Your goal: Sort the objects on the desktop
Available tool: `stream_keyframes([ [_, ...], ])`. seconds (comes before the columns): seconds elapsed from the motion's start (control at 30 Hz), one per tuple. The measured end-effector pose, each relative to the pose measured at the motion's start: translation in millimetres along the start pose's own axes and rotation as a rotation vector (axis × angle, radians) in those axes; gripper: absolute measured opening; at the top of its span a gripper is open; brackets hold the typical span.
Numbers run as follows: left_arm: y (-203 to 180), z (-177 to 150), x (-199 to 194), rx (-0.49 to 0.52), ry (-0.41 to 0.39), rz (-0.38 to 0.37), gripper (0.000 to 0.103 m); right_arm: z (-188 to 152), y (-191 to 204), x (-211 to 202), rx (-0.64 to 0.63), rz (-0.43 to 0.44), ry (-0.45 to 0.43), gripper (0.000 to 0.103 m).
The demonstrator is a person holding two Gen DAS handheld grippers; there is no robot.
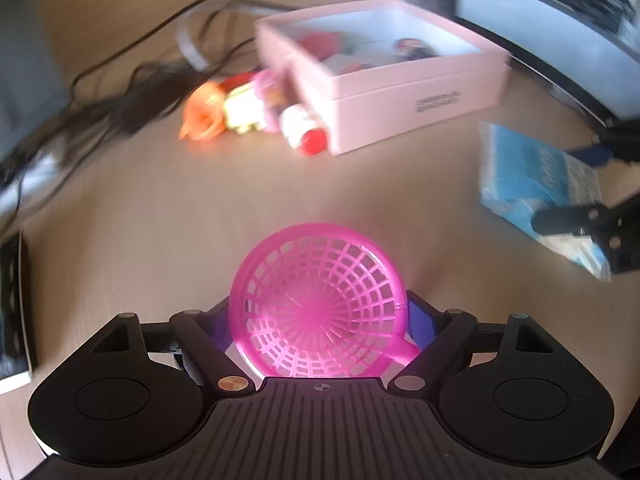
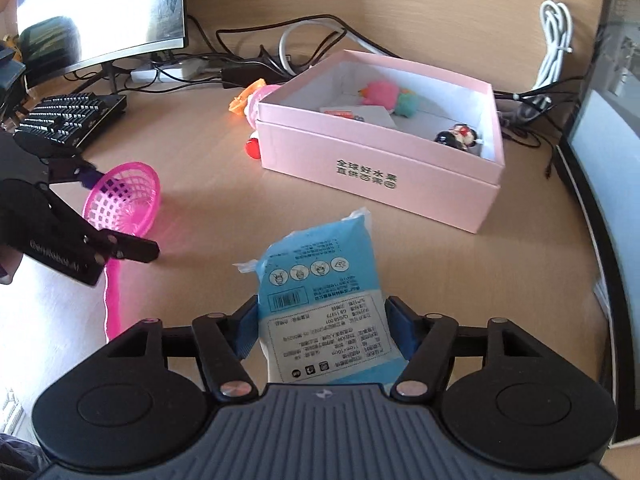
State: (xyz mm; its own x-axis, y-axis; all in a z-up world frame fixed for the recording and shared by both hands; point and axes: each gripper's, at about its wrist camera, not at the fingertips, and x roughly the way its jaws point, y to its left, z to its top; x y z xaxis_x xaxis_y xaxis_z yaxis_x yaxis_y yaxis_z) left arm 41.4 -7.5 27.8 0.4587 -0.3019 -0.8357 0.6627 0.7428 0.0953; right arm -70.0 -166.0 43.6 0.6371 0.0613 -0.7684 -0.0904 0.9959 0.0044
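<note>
My left gripper (image 1: 320, 322) is shut on a pink mesh strainer (image 1: 316, 300), held above the wooden desk; it also shows in the right wrist view (image 2: 124, 200). My right gripper (image 2: 322, 328) is shut on a blue tissue pack (image 2: 320, 296), also seen in the left wrist view (image 1: 540, 192). An open pink box (image 2: 380, 164) holds a plush toy (image 2: 380, 94) and a small doll (image 2: 458, 138). Beside the box lie an orange toy (image 1: 204, 114) and other small toys (image 1: 280, 116).
A keyboard (image 2: 68, 118) and monitor (image 2: 100, 8) stand at the left in the right wrist view. Black and white cables (image 2: 280, 52) lie behind the box. A second screen edge (image 2: 600, 168) runs along the right.
</note>
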Motion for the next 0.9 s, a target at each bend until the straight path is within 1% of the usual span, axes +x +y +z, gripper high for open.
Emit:
stream_keyframes([
  [0.07,-4.8,3.8,2.3,0.036,-0.008,0.023,0.092,-1.5,-0.1,-5.8,0.002,-0.009,-0.009,0.066],
  [0.13,-1.8,7.4,5.8,0.032,-0.010,0.051,0.094,-2.3,0.0,-10.7,0.006,-0.016,-0.021,0.066],
  [0.23,11.4,11.9,5.5,-0.062,-0.013,0.088,0.096,-5.3,-0.4,-14.1,0.013,-0.029,-0.030,0.068],
  [0.33,29.6,9.1,-3.6,-0.188,-0.015,0.108,0.097,-7.0,-1.5,-16.8,0.023,-0.033,-0.038,0.069],
  [0.47,55.7,-2.6,-21.1,-0.348,-0.026,0.148,0.099,-4.5,0.9,-24.7,0.008,-0.035,-0.078,0.073],
  [0.53,66.9,-10.8,-31.9,-0.411,-0.035,0.163,0.099,-1.9,1.4,-26.4,0.003,-0.030,-0.090,0.074],
  [0.6,74.1,-18.0,-38.9,-0.454,-0.036,0.174,0.100,0.3,3.1,-23.6,-0.015,-0.025,-0.088,0.077],
  [0.73,77.2,-26.7,-43.6,-0.529,-0.015,0.168,0.100,1.8,6.9,-8.0,-0.057,-0.029,-0.058,0.077],
  [0.83,76.0,-30.0,-44.3,-0.553,-0.007,0.163,0.100,1.9,5.2,2.5,-0.060,-0.029,-0.035,0.077],
  [0.87,75.3,-30.4,-44.4,-0.556,-0.006,0.164,0.100,1.2,4.5,3.7,-0.060,-0.028,-0.032,0.076],
  [0.9,74.7,-30.4,-44.6,-0.559,-0.006,0.164,0.100,0.7,3.8,4.3,-0.060,-0.024,-0.028,0.069],
])
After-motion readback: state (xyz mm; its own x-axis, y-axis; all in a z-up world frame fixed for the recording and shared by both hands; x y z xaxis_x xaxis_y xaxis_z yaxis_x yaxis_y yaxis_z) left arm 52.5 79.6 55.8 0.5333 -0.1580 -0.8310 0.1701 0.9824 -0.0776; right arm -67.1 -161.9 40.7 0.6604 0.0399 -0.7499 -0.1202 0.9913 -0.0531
